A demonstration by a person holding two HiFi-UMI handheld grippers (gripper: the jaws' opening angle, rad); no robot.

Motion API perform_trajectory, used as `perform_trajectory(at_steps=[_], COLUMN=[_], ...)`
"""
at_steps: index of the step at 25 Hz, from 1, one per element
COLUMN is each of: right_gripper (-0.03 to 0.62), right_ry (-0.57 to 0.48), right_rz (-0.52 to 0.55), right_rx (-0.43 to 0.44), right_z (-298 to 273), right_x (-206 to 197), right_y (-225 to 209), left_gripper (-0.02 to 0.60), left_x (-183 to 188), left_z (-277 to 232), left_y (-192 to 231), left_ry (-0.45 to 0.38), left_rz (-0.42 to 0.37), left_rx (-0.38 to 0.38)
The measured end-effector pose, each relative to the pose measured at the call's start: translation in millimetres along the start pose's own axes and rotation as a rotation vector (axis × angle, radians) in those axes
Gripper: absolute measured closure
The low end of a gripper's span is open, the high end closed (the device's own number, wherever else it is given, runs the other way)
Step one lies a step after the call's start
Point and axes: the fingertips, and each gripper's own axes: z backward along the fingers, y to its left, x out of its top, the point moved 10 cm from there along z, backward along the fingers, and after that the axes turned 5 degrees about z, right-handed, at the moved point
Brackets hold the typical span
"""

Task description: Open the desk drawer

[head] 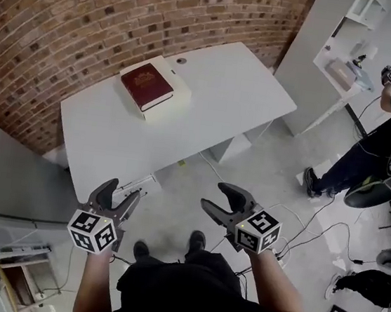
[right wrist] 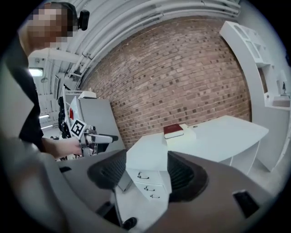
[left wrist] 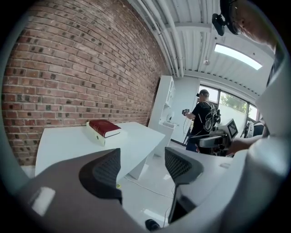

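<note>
The white desk (head: 217, 91) stands against a brick wall. On it a dark red book (head: 147, 86) lies on a white box. Under the desk's near-left end sits a white drawer stack (right wrist: 146, 184) with three small handles, all shut; only its top edge (head: 137, 183) shows in the head view. My left gripper (head: 122, 192) hovers open and empty just in front of that edge. My right gripper (head: 217, 197) is open and empty over the floor, to the right of the drawers. Both sets of jaws stand apart with nothing between them (left wrist: 141, 168) (right wrist: 145, 168).
A tall white shelf unit (head: 351, 37) stands right of the desk. A person in black (head: 373, 145) stands by it, near a chair. Cables (head: 314, 223) run over the floor. A grey cabinet (head: 2, 177) is close on my left.
</note>
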Motion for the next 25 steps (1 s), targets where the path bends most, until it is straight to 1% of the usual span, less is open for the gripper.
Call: perform_trajectory(at_steps=[4, 8, 11, 14, 17, 19, 22, 25], right_gripper=[0.327, 0.327, 0.327, 0.327, 0.327, 0.327, 0.327, 0.327], right_ry=[0.037, 0.062, 0.085, 0.128, 0.175, 0.187, 0.219, 0.270], right_rz=[0.005, 0.013, 0.006, 0.027, 0.078, 0.103, 0.133, 0.111], right_rx=[0.076, 0.148, 0.201, 0.262, 0.305, 0.326, 0.357, 0.374], right_z=[-10, -33, -58, -87, -114, -128, -149, -173], right_x=[-5, -12, -13, -12, -11, -13, -29, -60], right_y=[-20, -20, -3, 23, 49, 65, 78, 82], left_gripper=[0.272, 0.272, 0.272, 0.272, 0.272, 0.272, 0.272, 0.272], left_x=[-17, -39, -50, -60, -76, -89, -113, -137], left_z=[-10, -2, 16, 36, 52, 61, 67, 63], left_y=[-14, -14, -4, 13, 29, 38, 53, 71], left_ry=[0.037, 0.066, 0.076, 0.059, 0.031, 0.026, 0.070, 0.128], left_rz=[0.033, 0.066, 0.089, 0.112, 0.155, 0.169, 0.164, 0.191], left_rx=[0.047, 0.091, 0.131, 0.169, 0.167, 0.159, 0.167, 0.184])
